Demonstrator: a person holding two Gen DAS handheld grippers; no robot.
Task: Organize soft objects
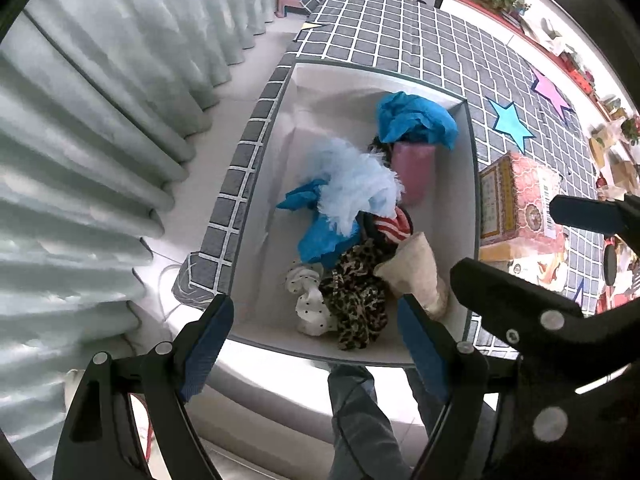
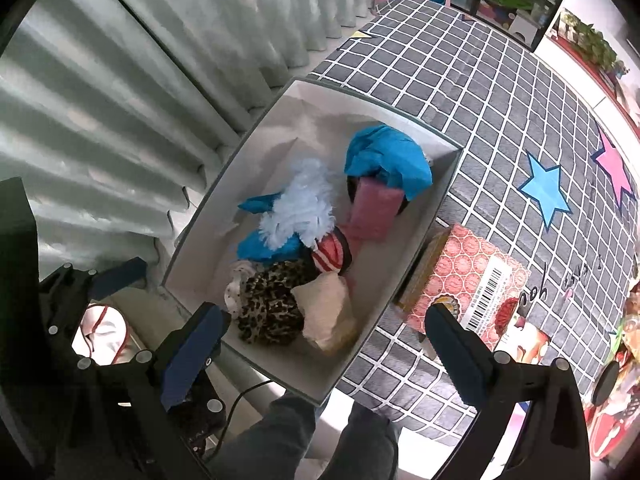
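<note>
We held the left gripper (image 1: 316, 340) and right gripper (image 2: 326, 344) above the white box (image 2: 400, 276) on the desk (image 2: 500, 120), jaws apart and empty; the soft cloths (image 2: 304, 208) lay heaped inside. We judged the sorting nearly finished, with withdrawal next.

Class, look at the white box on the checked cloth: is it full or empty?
Partly full. The white box holds a leopard-print cloth, a fluffy pale-blue piece and others; bare floor still shows.
</note>
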